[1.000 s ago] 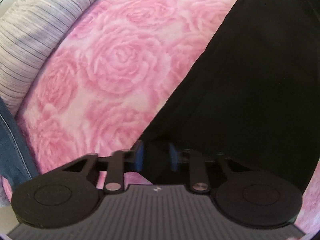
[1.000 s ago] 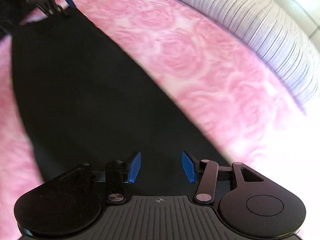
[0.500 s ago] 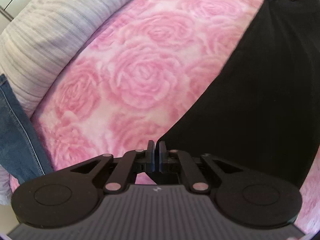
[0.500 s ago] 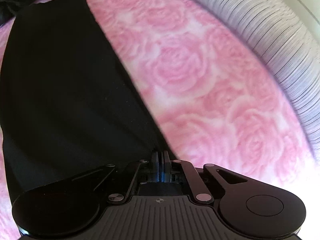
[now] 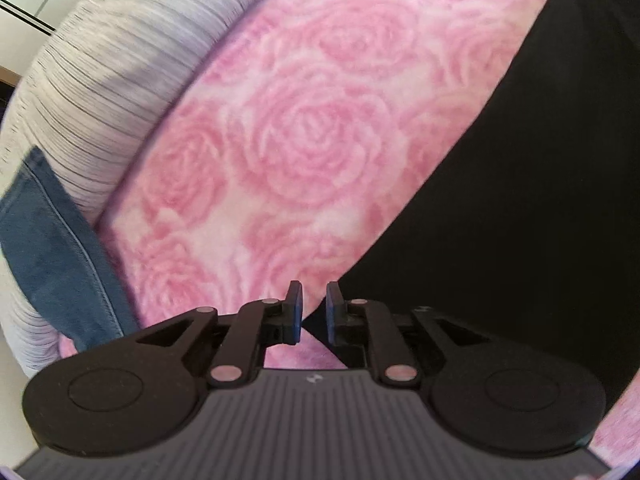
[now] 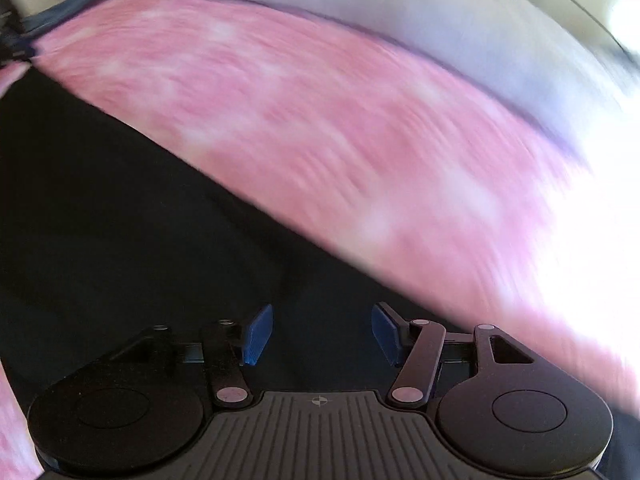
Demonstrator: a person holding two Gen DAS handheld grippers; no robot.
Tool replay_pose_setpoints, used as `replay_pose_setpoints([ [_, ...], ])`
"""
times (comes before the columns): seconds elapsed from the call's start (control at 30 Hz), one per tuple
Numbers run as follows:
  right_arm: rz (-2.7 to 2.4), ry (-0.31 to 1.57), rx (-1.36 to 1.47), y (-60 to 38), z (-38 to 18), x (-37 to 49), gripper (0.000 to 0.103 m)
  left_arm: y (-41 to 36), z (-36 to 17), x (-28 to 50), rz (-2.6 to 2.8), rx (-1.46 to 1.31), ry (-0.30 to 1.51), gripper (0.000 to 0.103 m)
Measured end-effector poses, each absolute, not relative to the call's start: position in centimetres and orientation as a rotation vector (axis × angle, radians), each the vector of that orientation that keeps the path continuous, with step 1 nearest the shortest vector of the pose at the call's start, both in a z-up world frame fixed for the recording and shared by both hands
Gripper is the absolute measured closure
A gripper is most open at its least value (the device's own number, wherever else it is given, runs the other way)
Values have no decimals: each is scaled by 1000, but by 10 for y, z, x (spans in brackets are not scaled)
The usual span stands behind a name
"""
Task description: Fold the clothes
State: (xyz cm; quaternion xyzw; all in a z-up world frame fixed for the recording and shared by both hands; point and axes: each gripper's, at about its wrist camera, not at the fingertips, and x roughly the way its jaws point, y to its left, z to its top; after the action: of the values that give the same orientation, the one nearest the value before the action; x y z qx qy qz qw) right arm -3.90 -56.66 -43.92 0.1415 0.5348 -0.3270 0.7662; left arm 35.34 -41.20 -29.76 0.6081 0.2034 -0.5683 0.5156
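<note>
A black garment [image 5: 520, 208] lies flat on a pink rose-patterned bedspread [image 5: 304, 136]. In the left wrist view my left gripper [image 5: 314, 308] has its jaws slightly apart, at the garment's near corner, with nothing between them. In the right wrist view the black garment [image 6: 120, 220] fills the lower left. My right gripper [image 6: 322, 334] is wide open and empty just above the cloth near its edge. This view is motion-blurred.
A grey striped cover [image 5: 104, 72] borders the pink bedspread on the left. A piece of blue denim [image 5: 52, 256] lies at the left edge. In the right wrist view the pink bedspread [image 6: 360, 140] and the pale striped cover [image 6: 440, 20] run along the top.
Both grippers were shut on the black garment's edge half a second ago and have opened, letting it go. The right gripper is moving quickly, blurring its view.
</note>
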Motion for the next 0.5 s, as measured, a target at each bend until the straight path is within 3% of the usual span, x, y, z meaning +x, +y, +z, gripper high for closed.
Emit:
replay_pose_setpoints([
  [0.2, -979, 1144, 525, -565, -427, -169, 44, -420, -270, 275, -1487, 1434, 402, 92],
  [0.3, -1108, 1009, 574, -561, -402, -223, 44, -436, -265, 210, -1615, 1414, 381, 86],
  [0.4, -1185, 872, 620, -558, -384, -272, 44, -460, -263, 131, -1736, 1357, 408, 85],
  [0.5, -1118, 873, 710, -571, -403, -313, 44, -485, -267, 46, -1830, 1329, 431, 85],
])
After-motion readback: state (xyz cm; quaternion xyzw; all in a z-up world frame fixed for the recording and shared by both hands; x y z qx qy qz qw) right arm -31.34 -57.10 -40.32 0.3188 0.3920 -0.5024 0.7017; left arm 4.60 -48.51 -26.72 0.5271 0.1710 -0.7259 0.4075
